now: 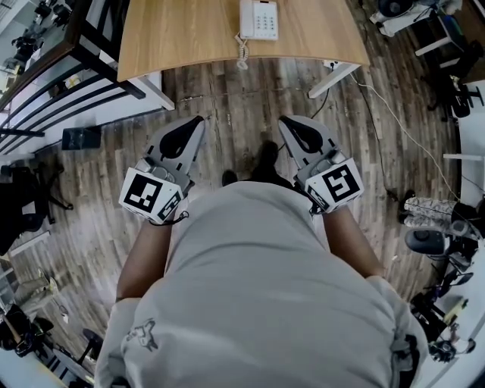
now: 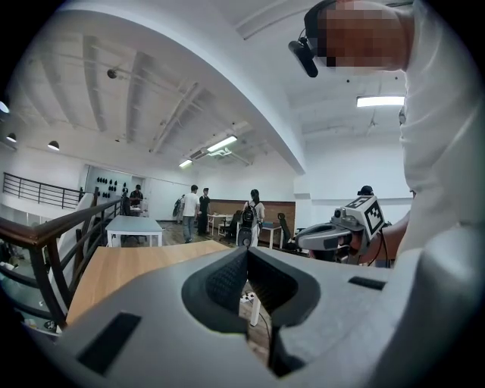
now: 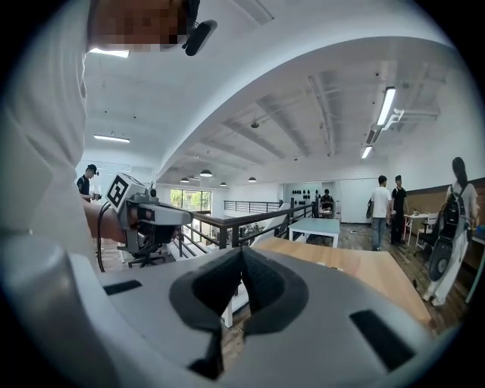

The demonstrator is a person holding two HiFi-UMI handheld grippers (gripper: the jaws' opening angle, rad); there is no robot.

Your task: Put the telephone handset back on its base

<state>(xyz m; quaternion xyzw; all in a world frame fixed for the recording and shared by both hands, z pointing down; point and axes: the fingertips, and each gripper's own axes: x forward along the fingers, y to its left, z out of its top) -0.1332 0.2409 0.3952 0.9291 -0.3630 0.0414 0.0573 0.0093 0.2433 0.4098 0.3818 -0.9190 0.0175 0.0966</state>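
Tongs clenched and empty on both sides: left tongs (image 1: 195, 123), right tongs (image 1: 286, 123), well apart from telephone (image 1: 258, 19).

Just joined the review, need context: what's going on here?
A person stands on the floor short of the wooden table, holding the left hand-held gripper and the right hand-held gripper out in front, both shut on nothing. The telephone sits untouched at the table's near edge, its coiled cord hanging over. Whether it's hung up can't be made out.
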